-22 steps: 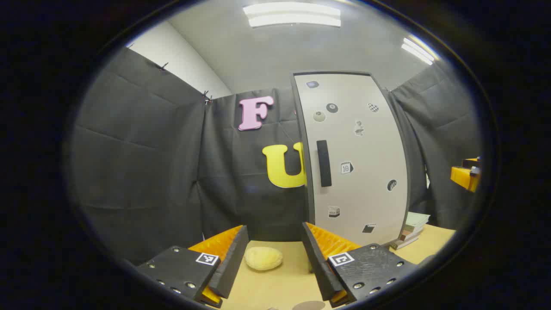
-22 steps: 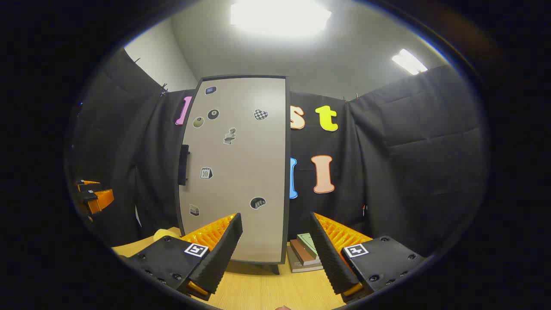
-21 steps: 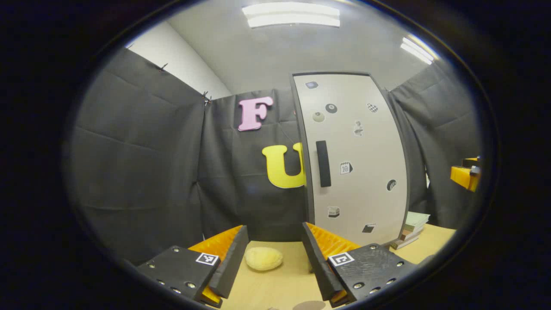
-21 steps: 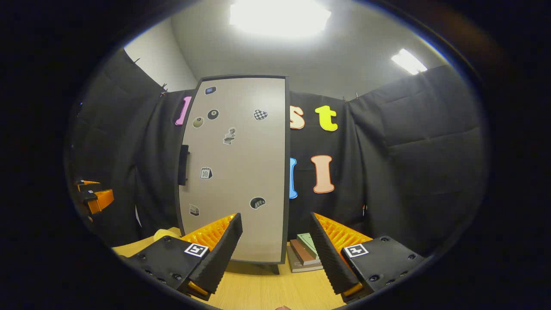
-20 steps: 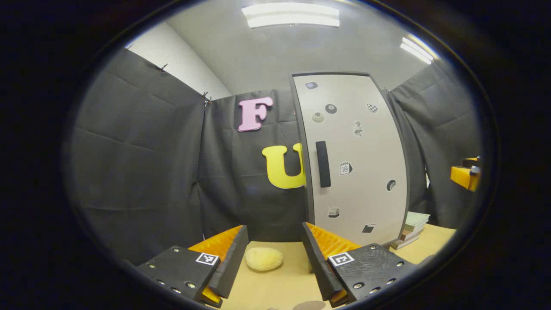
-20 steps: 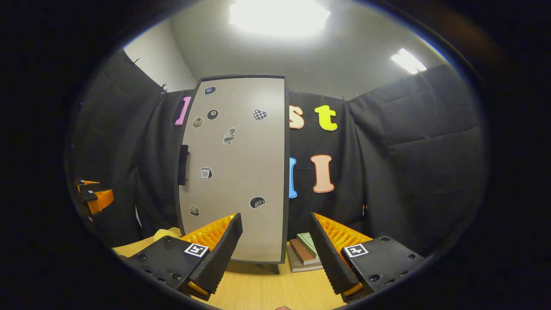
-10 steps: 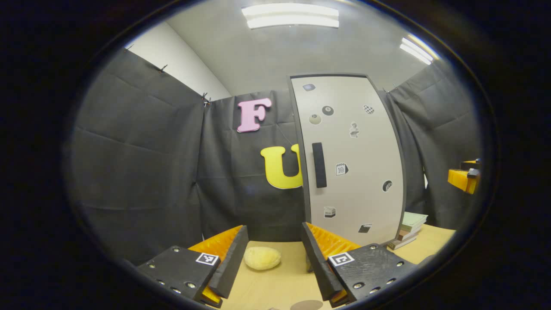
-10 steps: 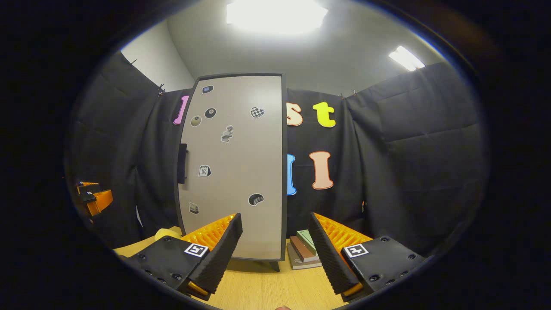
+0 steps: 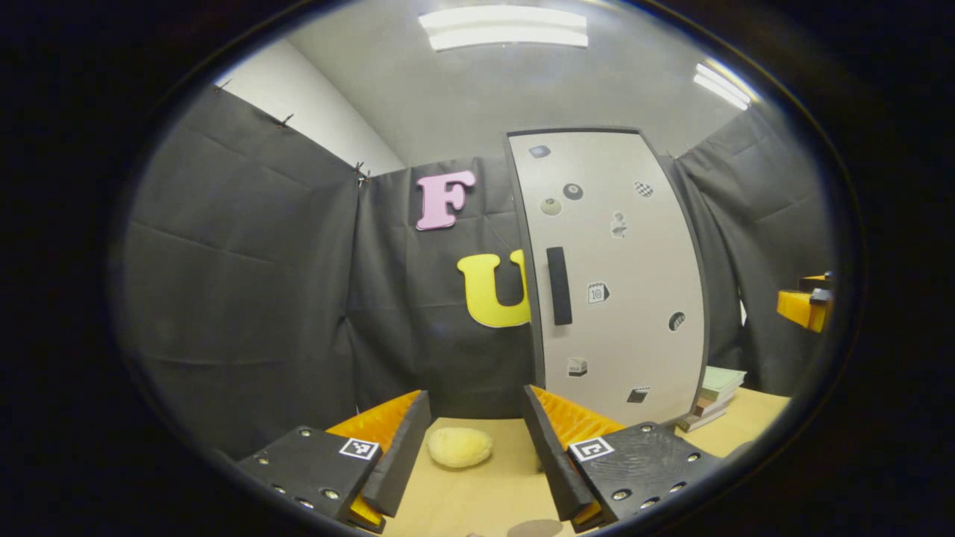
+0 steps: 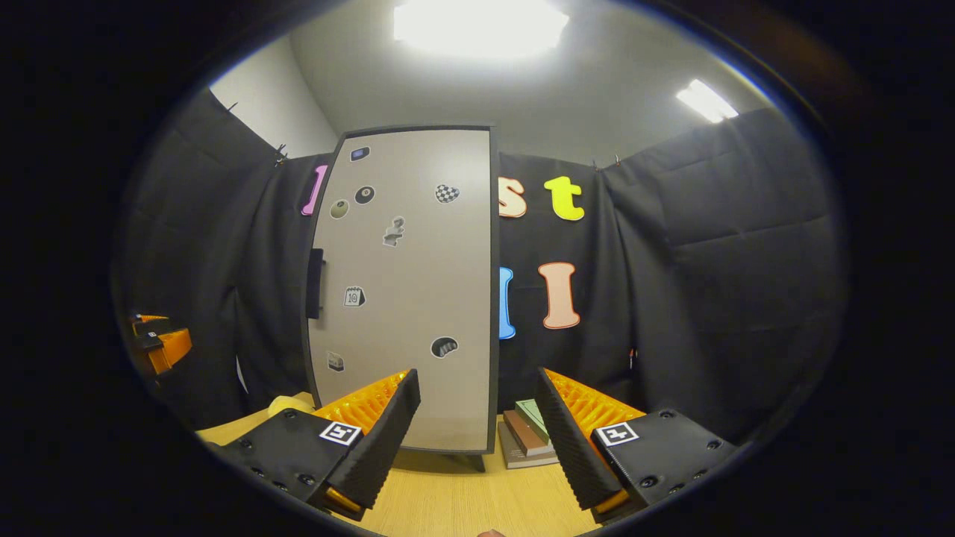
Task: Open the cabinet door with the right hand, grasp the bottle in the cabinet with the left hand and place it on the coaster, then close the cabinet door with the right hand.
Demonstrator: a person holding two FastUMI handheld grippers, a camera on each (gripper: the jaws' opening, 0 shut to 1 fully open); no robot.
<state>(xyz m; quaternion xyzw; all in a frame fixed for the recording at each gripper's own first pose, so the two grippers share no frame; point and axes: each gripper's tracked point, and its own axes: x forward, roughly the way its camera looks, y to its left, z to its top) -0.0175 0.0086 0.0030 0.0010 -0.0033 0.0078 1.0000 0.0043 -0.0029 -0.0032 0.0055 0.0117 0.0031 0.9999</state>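
Ahead, closed cabinet door [image 10: 406, 298].

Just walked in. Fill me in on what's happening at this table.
A person holds a claw in each hand, facing a pale cabinet door that is shut. Both the left claw and the right claw are open and hold nothing, back from the door. The dark handle on the door's edge is untouched, so nothing of the job is done yet. A yellow sponge-like lump lies on the wooden table, and a stack of books sits beside the cabinet.
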